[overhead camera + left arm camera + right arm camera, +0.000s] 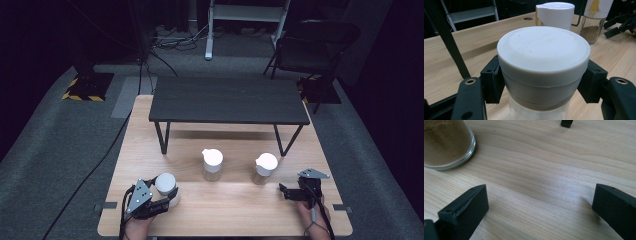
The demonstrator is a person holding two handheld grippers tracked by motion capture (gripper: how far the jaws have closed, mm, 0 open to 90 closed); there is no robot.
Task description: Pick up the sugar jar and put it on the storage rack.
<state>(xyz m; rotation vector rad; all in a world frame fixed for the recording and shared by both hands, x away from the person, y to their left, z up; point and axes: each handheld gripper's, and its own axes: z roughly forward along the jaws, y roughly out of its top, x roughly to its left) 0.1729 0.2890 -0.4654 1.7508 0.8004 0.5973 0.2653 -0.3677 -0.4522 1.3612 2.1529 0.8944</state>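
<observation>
Clamping left gripper (pixel 541 87) on round white-lidded jar (pixel 543 60) (smooth plastic); right gripper (pixel 539 207) apart.

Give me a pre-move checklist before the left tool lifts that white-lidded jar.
1. Left tool closed on the white-lidded jar, a pad against each side just under the lid: ok.
2. Jar upright in the grip: ok.
3. Jar base against the wooden table: cannot tell, hidden below the lid.
4. Space around it: the middle jar stands apart from it: ok.
5. Right tool open over bare wood, nothing between its pads: ok.
6. Right tool clear of the jar of brown powder, a gap showing in the high view: ok.
</observation>
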